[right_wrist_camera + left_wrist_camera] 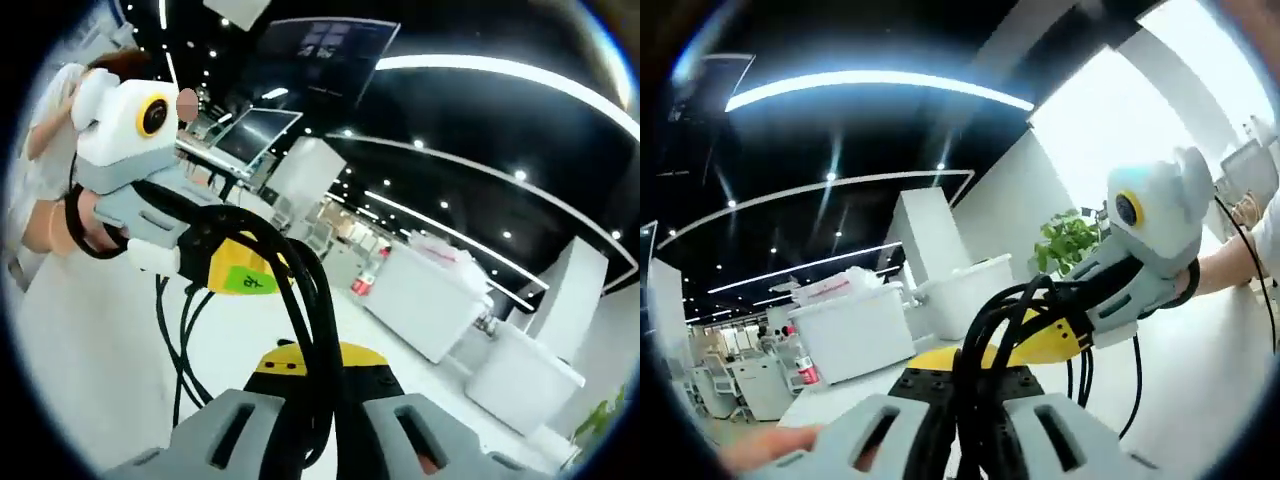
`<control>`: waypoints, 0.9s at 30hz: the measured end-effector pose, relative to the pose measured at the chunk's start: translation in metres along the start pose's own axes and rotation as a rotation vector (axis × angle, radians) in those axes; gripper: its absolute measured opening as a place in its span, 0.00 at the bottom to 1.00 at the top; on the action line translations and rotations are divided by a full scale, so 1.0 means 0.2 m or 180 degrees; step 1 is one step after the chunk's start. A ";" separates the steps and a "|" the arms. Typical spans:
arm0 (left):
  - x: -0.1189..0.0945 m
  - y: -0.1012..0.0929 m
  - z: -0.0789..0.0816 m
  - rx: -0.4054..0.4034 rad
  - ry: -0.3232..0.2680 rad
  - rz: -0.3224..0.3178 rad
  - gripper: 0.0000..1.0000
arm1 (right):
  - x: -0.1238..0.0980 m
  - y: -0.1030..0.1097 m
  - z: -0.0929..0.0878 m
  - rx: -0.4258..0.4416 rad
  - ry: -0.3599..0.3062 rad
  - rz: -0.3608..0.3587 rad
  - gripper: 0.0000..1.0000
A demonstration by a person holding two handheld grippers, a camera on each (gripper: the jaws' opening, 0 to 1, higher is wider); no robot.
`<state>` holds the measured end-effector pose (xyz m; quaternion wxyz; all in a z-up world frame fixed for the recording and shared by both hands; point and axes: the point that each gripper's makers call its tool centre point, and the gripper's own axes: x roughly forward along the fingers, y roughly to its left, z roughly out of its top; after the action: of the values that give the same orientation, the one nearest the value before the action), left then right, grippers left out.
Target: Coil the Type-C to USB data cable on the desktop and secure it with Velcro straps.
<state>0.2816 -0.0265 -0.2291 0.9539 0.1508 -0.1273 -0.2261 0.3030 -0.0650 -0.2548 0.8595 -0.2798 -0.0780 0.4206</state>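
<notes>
Both grippers are lifted off the table (1200,400), cable (975,350) strung between them in a bundle of black loops.

Left gripper view: left gripper (970,420) has the cable strands running down between its grey jaws, jaws closed in on the bundle. Right gripper (1025,335) enters from the right, yellow jaws clamped on the same loops, a few strands hanging free below it toward the table. A hand (1225,265) holds it at the far right. Behind: white bins (855,325), a plant (1068,240), a bottle (806,368).

Right gripper view: right gripper (325,420) has the cable (305,300) passing up between its jaws, jaws narrow on it. Left gripper (235,265) comes in from the left, yellow jaws with a green label (246,281), gripping the loops; slack strands droop beneath. A hand (75,220) grips its handle. A monitor (255,135) sits behind, white bins (430,300) to the right.

No Velcro strap can be made out on the bundle in either view.
</notes>
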 end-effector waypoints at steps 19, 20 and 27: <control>0.03 0.08 -0.22 -0.0082 0.0577 -0.0162 0.04 | 0.07 0.04 -0.02 -0.0096 -0.0075 0.0346 0.25; 0.03 0.10 -0.23 -0.0136 0.0597 -0.0118 0.04 | 0.07 0.03 0.01 -0.0225 -0.0141 0.0263 0.25; 0.05 0.17 -0.29 -0.0317 0.0767 0.0019 0.04 | 0.11 0.08 0.17 -0.1028 -0.0243 -0.0155 0.25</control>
<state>0.3208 0.0108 -0.2695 0.9693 0.1289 -0.0009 -0.2095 0.2938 -0.0252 -0.2375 0.8097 -0.3962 -0.1840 0.3919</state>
